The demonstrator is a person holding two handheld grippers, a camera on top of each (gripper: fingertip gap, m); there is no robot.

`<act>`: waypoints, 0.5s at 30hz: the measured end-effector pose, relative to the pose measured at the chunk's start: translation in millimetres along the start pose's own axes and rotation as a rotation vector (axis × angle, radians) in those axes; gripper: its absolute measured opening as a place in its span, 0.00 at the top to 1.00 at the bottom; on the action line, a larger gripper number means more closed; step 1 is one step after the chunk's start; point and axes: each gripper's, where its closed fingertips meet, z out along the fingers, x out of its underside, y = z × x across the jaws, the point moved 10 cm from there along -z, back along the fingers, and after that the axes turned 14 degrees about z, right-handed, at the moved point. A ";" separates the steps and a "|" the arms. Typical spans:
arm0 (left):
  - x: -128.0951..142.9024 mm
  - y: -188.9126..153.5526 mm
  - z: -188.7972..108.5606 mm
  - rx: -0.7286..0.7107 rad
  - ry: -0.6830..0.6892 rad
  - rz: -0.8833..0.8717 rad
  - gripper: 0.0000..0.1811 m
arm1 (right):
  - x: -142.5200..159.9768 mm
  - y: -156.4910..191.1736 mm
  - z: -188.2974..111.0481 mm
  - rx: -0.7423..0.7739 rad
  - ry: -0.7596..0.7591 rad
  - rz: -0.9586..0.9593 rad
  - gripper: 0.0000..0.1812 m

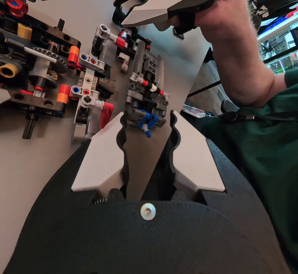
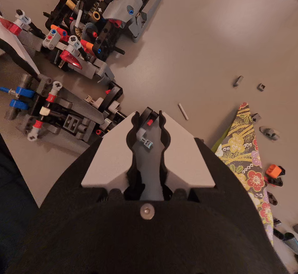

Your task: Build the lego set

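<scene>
Black curved lego piece (image 2: 149, 115) with a red pin and a pale blue connector sits clamped between the fingers of the right gripper (image 2: 148, 112), held just above the table (image 2: 201, 43). Immediately left lies a grey sub-assembly (image 2: 64, 117) with blue fittings; its blue end appears between the spread, empty fingers of the left gripper (image 1: 147, 114), which holds nothing. Beyond it stands a grey and red sub-assembly (image 1: 91, 85), then the large black geared chassis (image 1: 37, 66). Loose items noted to the right: a grey axle (image 2: 183, 111), small dark pieces (image 2: 237, 80), and a floral patterned cloth (image 2: 241, 153).
</scene>
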 end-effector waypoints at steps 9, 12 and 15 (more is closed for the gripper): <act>18.8 -28.5 -19.0 -0.124 -0.116 -0.030 0.59 | 6.6 -4.0 -16.0 0.051 -0.025 0.013 0.81; 15.9 -48.0 -12.6 -0.293 -0.155 0.035 0.61 | 11.5 0.0 -12.3 0.034 0.005 0.040 0.84; 4.5 -68.9 8.8 -0.415 -0.159 0.162 0.62 | 10.0 -1.1 -7.2 0.037 -0.005 0.067 0.86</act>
